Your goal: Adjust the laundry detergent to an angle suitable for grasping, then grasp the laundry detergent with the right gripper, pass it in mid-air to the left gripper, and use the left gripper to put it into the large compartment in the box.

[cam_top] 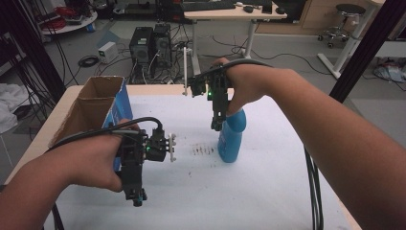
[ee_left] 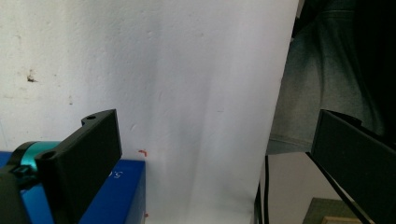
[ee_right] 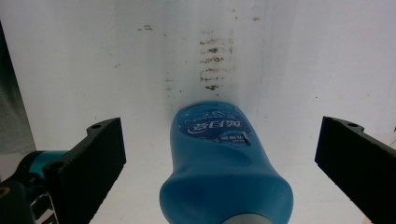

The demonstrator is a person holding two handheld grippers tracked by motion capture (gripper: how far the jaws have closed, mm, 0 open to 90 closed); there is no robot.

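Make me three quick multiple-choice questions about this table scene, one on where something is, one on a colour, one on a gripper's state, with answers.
1. Where does the cardboard box stand?
A. at the table's left edge
B. at its right edge
C. on the floor

2. What colour is the bottle?
A. red
B. blue
C. green

3. How is the right gripper?
A. shut on the bottle
B. shut, nothing in it
C. open, fingers apart from the bottle

Answers: 1 A, the high view shows it on the left side of the table; 2 B, its body is blue throughout; 3 C, the right gripper view shows a gap on each side of the bottle.
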